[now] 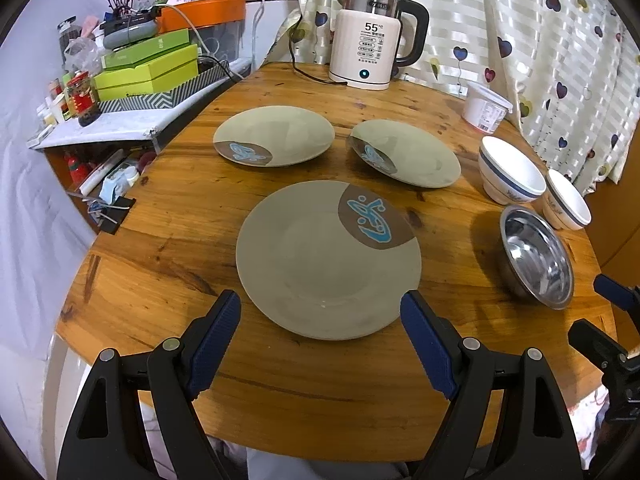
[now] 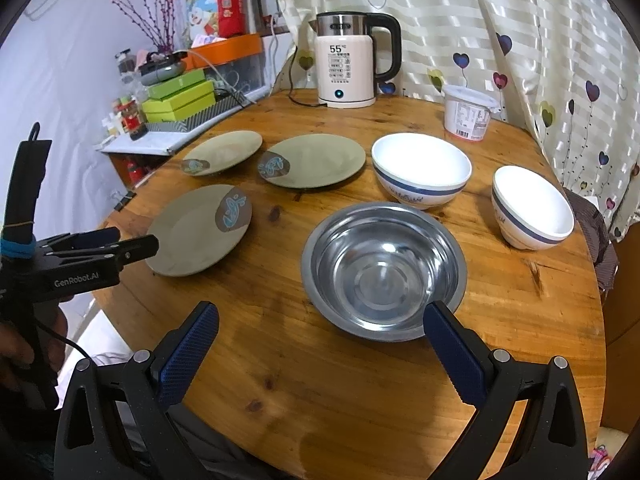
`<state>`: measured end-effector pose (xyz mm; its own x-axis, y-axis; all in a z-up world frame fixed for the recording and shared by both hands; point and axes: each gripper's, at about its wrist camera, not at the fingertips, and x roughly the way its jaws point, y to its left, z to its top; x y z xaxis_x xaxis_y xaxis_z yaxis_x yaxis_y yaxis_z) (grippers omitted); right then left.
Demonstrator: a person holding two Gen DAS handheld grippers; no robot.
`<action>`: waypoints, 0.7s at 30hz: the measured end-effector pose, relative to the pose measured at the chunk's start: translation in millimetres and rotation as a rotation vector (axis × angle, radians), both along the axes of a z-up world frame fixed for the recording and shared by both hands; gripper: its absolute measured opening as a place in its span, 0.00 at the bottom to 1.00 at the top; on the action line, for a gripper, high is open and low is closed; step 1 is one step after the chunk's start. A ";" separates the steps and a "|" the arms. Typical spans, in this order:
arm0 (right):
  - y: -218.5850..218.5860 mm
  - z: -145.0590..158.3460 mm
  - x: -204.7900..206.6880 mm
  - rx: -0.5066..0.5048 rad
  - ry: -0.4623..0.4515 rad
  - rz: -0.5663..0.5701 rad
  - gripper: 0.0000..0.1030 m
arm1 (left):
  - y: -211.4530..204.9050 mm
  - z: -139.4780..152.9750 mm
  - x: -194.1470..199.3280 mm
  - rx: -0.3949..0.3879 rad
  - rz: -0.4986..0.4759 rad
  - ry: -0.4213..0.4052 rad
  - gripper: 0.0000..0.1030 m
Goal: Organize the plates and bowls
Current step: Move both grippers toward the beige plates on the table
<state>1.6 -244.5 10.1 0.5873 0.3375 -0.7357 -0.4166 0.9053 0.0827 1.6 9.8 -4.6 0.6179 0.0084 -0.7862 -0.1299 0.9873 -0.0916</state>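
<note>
Three grey-green plates with a brown and blue motif lie on the round wooden table (image 1: 280,376): a near plate (image 1: 316,264), a far left plate (image 1: 276,136) and a far right plate (image 1: 412,154). My left gripper (image 1: 320,312) is open, its fingers either side of the near plate's front rim, a little above it. A steel bowl (image 2: 384,272) sits in front of my right gripper (image 2: 320,320), which is open and empty. Two white bowls with blue bands stand behind it, one at centre (image 2: 420,168) and one at right (image 2: 532,208).
An electric kettle (image 2: 346,66) and a white lidded tub (image 2: 468,114) stand at the table's back. A cluttered shelf with green boxes (image 1: 148,68) adjoins the table's left edge. A curtain (image 2: 520,40) hangs behind. The table's front edge is near both grippers.
</note>
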 end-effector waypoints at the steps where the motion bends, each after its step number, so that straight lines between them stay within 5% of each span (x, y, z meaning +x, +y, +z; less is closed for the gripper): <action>1: -0.5 -0.5 -0.1 0.002 -0.001 -0.001 1.00 | 0.0 0.1 0.0 -0.003 -0.003 0.000 0.80; 21: 1.3 0.5 0.5 0.002 0.001 0.013 1.00 | -2.0 1.4 0.4 -0.002 -0.011 -0.006 0.80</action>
